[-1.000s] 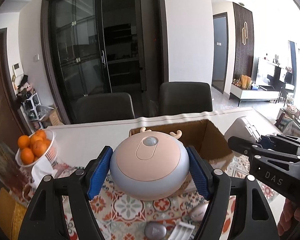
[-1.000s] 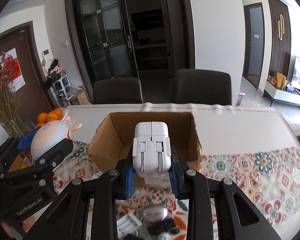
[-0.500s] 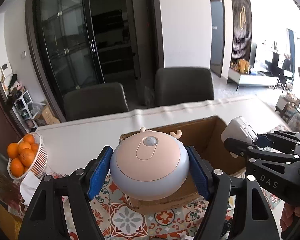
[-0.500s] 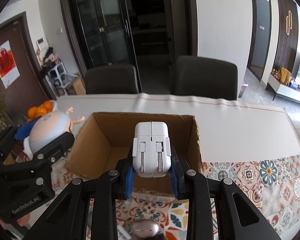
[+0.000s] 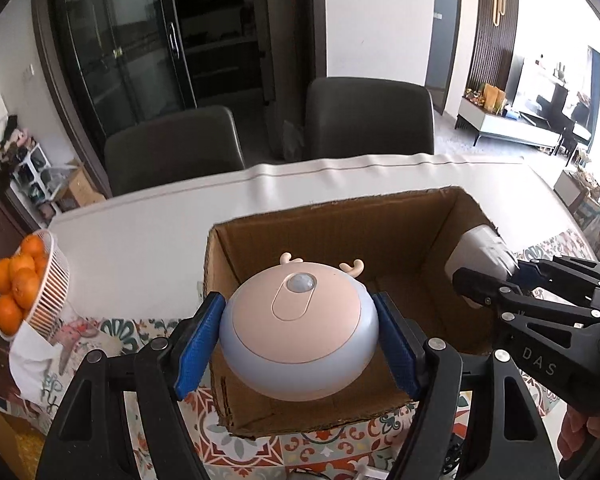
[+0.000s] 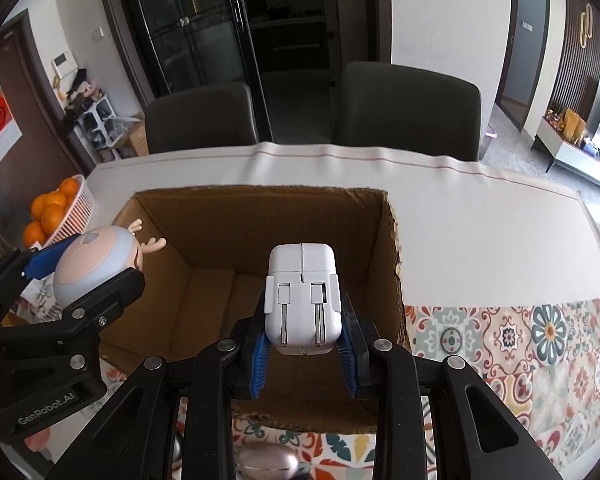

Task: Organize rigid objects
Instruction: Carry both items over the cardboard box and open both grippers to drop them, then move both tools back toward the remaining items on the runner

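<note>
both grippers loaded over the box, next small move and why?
Probably lower both a little, then release. The round night light and white plug adapter already hang over the open cardboard box, whose floor looks bare, so a short descent avoids a hard drop.

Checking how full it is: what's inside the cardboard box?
The open brown cardboard box shows only bare floor and walls. The round pink-and-blue deer-antlered night light and white plug adapter hide its near part.
</note>
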